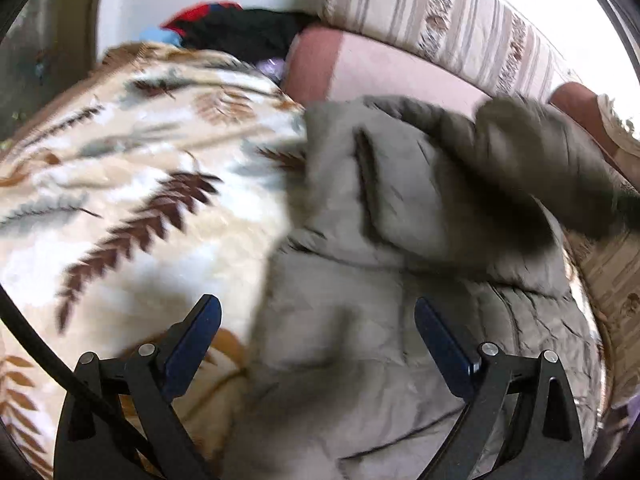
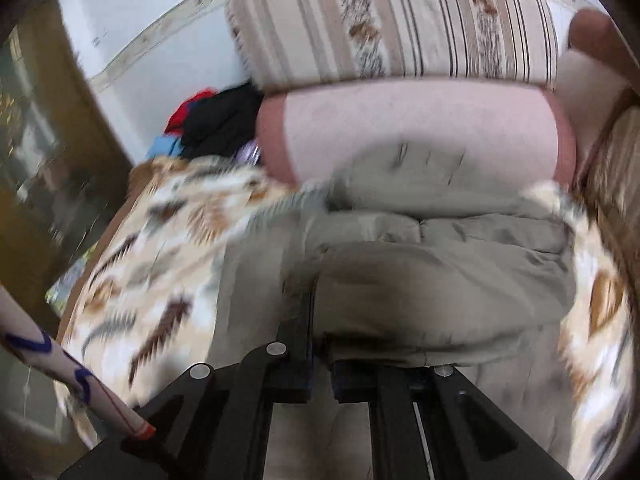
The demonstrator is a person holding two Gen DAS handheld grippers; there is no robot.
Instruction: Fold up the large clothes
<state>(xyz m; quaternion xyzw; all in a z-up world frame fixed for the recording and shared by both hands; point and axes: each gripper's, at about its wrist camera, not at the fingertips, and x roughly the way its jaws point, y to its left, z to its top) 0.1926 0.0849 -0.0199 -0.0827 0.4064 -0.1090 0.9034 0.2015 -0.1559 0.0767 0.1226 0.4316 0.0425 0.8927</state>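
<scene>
A large grey-green padded jacket [image 1: 360,280] lies on a leaf-patterned blanket [image 1: 120,168] on a bed. My left gripper [image 1: 318,320] is open and empty, its blue-padded fingers [image 1: 192,344] spread just above the jacket's lower part. In the right wrist view my right gripper [image 2: 320,320] is shut on a fold of the jacket [image 2: 440,280], which bulges up over the jaws. The lifted dark part of the jacket [image 1: 532,168] shows blurred at the right of the left wrist view.
A pink pillow [image 2: 420,132] and a striped beige cushion [image 2: 400,24] lie behind the jacket against a white wall. A pile of black, red and blue clothes [image 1: 240,28] sits at the back left. A patterned sleeve [image 2: 60,360] is at lower left.
</scene>
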